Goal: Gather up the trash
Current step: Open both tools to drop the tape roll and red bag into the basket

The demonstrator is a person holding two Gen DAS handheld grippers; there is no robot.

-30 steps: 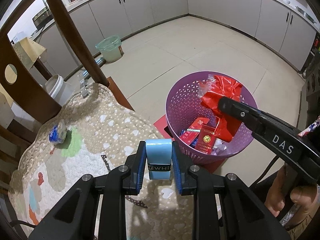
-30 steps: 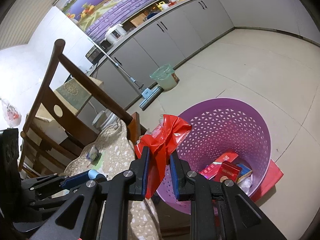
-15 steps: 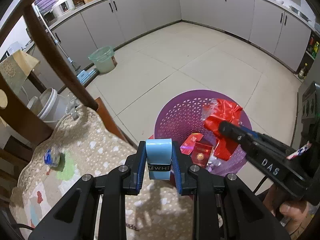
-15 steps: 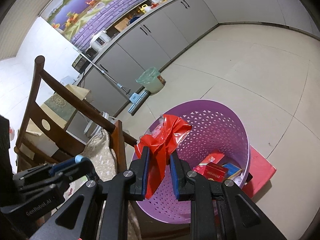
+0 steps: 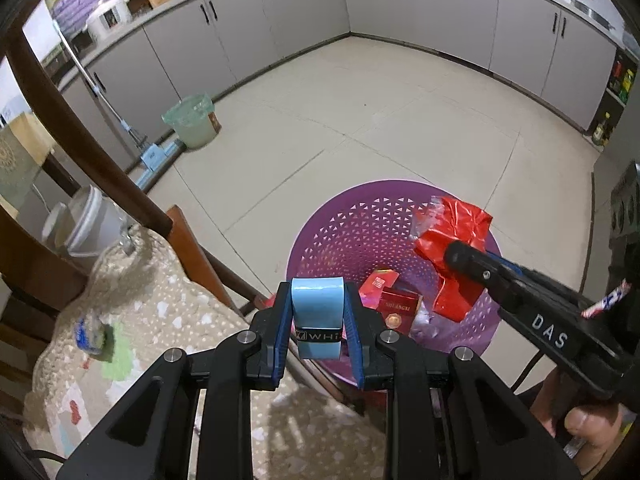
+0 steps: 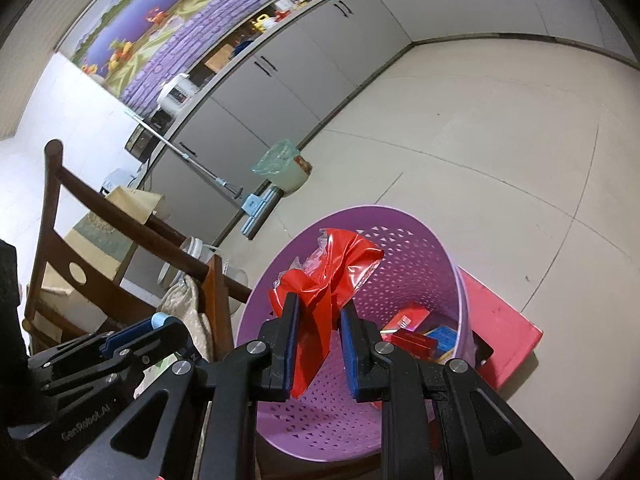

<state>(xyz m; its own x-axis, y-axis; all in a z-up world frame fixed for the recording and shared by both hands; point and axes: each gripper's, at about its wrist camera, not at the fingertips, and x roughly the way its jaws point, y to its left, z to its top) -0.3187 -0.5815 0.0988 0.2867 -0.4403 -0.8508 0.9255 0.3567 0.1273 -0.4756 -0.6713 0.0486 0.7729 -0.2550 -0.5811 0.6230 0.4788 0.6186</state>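
My left gripper [image 5: 318,294] is shut on a light blue packet [image 5: 318,320], which I hold over the chair cushion's edge, just short of the purple basket [image 5: 320,232]. My right gripper [image 6: 318,308] is shut on a crumpled red plastic wrapper [image 6: 332,268] and hangs over the basket's [image 6: 400,216] near rim. From the left wrist view the right gripper [image 5: 456,254] and its red wrapper [image 5: 464,224] sit above the basket's right side. Red packets [image 5: 400,304] lie in the bottom. A small blue wrapper [image 5: 86,334] lies on the patterned cushion [image 5: 160,312].
The basket stands on a red board [image 6: 500,320] on the tiled floor. A wooden chair back [image 5: 80,132] rises at the left. A green-lined bin [image 5: 192,120], a mop [image 6: 224,188] and a white bucket [image 5: 80,224] stand by the grey cabinets [image 5: 400,20].
Both grippers have moved toward the basket with their loads. The blue packet has gone from over the cushion to its edge, and the red wrapper now hangs lower over the basket's rim.
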